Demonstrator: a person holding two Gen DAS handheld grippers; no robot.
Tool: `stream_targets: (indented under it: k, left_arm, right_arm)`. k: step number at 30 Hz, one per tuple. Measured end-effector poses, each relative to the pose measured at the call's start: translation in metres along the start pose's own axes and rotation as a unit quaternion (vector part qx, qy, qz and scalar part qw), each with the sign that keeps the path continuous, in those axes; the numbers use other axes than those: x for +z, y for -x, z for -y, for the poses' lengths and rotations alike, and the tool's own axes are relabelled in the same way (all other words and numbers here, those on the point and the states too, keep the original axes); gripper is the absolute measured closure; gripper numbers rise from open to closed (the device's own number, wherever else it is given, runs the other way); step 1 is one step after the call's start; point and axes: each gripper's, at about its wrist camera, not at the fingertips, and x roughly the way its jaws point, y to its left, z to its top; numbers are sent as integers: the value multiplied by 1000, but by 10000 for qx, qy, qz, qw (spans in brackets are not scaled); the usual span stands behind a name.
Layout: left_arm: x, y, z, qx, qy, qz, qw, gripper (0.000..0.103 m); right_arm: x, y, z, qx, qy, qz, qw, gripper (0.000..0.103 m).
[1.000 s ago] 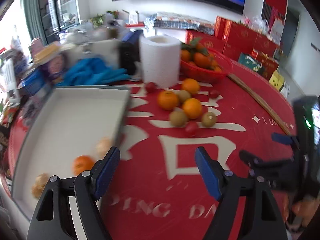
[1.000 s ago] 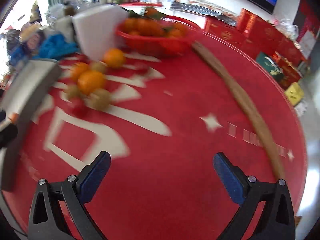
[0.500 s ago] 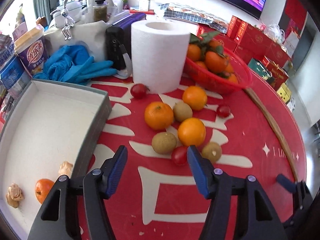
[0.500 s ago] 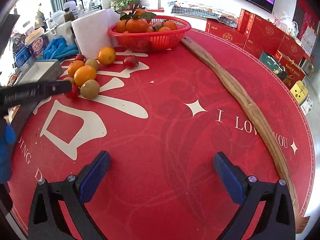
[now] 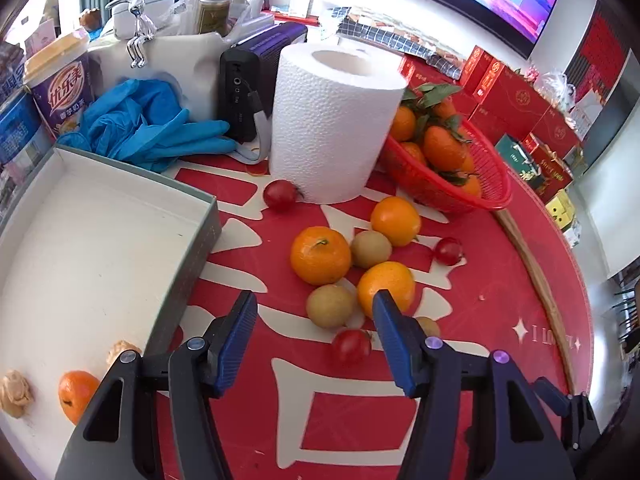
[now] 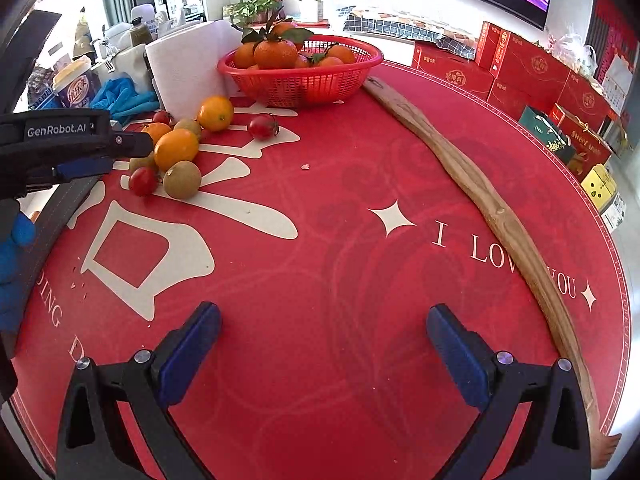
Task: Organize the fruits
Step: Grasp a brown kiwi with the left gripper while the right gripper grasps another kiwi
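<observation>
The red round table (image 6: 320,208) carries a white tray (image 5: 80,248) at its left edge and loose fruit beside it. The left gripper (image 5: 316,332) tilts steeply down over the oranges (image 5: 320,255), a kiwi (image 5: 330,306) and a cherry tomato (image 5: 351,345); its jaws have just been closing (nothing gripped, fingers apart). The right gripper (image 6: 324,356) points down at bare cloth, jaws wide and empty.

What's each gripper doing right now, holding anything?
Left gripper: open, jaws have just been closing, nothing between the pads.
Right gripper: open wide, empty.
</observation>
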Motion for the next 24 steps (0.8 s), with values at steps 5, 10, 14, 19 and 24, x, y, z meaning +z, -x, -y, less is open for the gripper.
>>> stream_targets:
  k: [5, 10, 14, 19, 24]
  left_arm:
    - [1, -13, 5, 39, -50, -126, 9999, 47]
    - [1, -17, 18, 426, -436, -42, 9981, 70]
    - [-1, -14, 15, 364, -455, -21, 9983, 73]
    - [-23, 19, 13, 464, -670, 401, 9959, 73]
    - [-50, 45, 3, 512, -738, 592, 9942, 73]
  right_arm:
    - [1, 0, 0, -2, 3, 14, 10000, 0]
    - [1, 0, 0, 0, 4, 20, 10000, 0]
    - [3, -1, 0, -12, -7, 15, 10000, 0]
    - [12, -5, -5, -2, 8, -60, 10000, 0]
    - [35, -21, -30, 197, 325, -83, 9992, 0]
